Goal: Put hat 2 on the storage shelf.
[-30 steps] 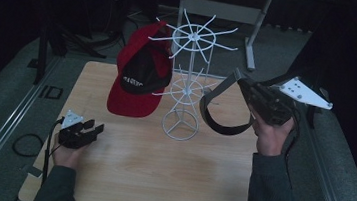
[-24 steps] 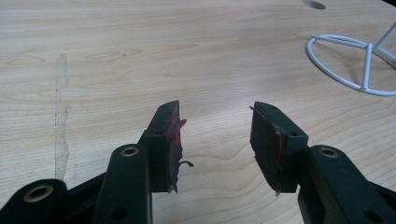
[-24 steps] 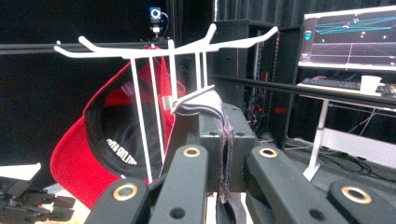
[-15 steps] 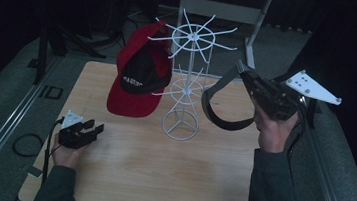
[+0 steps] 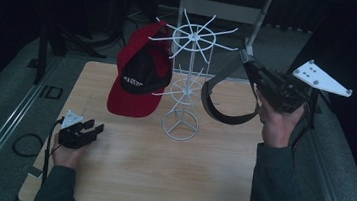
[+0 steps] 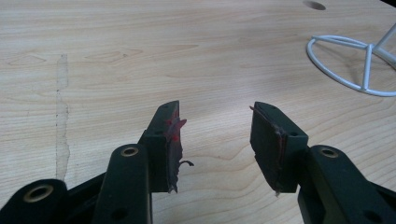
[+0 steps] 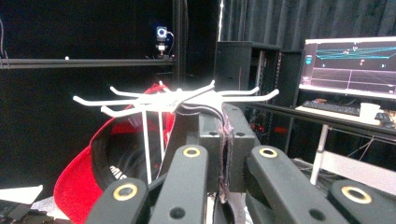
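Observation:
A white wire hanger stand [image 5: 184, 81] rises from the middle of the wooden table [image 5: 158, 179]. A red and black cap [image 5: 139, 76] hangs on its left prongs. My right gripper [image 5: 248, 62] is shut on a dark grey looped band [image 5: 220, 110], held high just right of the stand's top ring; the loop dangles below the jaws. In the right gripper view the gripper [image 7: 224, 140] pinches the band's edge, with the stand's top prongs [image 7: 173, 100] and the cap [image 7: 93, 172] close beyond. My left gripper [image 5: 94, 129] rests open on the table at the left, and its gripper [image 6: 215, 140] holds nothing.
The stand's round wire base [image 6: 355, 70] lies ahead and to the right of the left gripper. A metal frame [image 5: 226, 10] stands behind the table. A lit monitor [image 7: 350, 60] sits on a desk off to the side. A rail [image 5: 7, 128] runs along the table's left edge.
My right gripper has carried the band upward and left, nearer the stand's top prongs. The left gripper has stayed put.

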A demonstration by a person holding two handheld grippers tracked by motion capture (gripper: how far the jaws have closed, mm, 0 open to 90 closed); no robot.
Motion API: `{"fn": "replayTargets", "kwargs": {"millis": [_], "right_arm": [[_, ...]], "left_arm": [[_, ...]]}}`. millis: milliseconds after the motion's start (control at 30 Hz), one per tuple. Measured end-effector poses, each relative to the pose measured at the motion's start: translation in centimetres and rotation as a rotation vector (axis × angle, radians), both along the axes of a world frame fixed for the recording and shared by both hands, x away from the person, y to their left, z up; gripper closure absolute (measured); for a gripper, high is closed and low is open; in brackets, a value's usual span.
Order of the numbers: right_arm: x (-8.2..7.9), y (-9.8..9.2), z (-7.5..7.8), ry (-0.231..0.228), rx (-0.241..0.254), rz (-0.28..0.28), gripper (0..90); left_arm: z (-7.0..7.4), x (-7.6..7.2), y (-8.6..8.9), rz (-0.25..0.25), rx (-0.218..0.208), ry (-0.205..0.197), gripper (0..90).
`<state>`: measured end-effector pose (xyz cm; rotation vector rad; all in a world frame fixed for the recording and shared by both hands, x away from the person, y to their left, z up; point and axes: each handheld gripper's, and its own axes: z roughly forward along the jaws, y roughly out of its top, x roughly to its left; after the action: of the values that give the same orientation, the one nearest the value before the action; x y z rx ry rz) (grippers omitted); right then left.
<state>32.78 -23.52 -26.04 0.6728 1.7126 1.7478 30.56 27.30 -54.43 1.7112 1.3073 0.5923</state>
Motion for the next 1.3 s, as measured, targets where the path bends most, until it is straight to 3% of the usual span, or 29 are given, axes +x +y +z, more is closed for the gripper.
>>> {"fn": "replayTargets", "kwargs": {"millis": [333, 1300], "right_arm": [[1.0, 0.6, 1.0, -0.001, -0.005, 0.006, 88.3], [4.4, 0.7, 1.0, 0.060, -0.017, -0.032, 88.3]], "left_arm": [[0.0, 0.0, 0.1, 0.001, -0.001, 0.002, 53.7], [0.0, 0.1, 0.0, -0.002, -0.001, 0.004, 53.5]]}}
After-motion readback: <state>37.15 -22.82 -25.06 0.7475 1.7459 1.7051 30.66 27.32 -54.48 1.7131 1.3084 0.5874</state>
